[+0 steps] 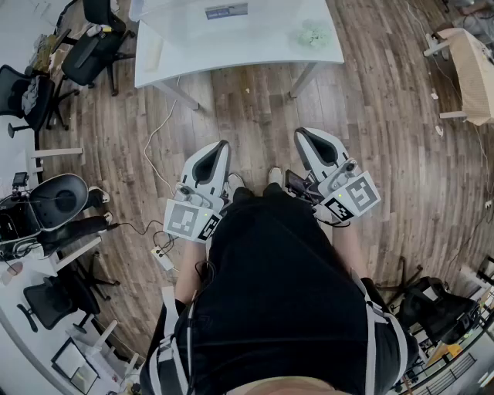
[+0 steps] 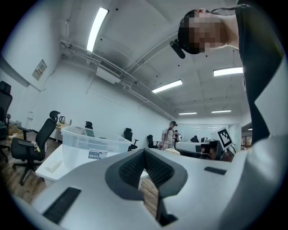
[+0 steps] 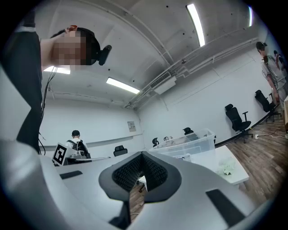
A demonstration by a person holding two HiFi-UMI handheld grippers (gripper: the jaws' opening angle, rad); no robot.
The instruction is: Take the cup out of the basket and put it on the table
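A clear plastic basket [image 1: 224,11] stands at the far side of the white table [image 1: 231,48] ahead of me. It also shows in the left gripper view [image 2: 90,143] and the right gripper view [image 3: 194,140]. No cup is visible in any view. My left gripper [image 1: 221,146] and right gripper [image 1: 304,136] hang side by side over the wooden floor, well short of the table. Both point toward it. In each gripper view the ribbed pads meet at the tip, left [image 2: 144,151] and right [image 3: 141,153], with nothing between them.
A crumpled pale wad [image 1: 312,35] lies on the table's right part. Black office chairs [image 1: 94,46] stand at the left, and a power strip [image 1: 160,258] with cables lies on the floor. A wicker piece [image 1: 471,62] sits far right. Other people [image 2: 171,132] stand in the room.
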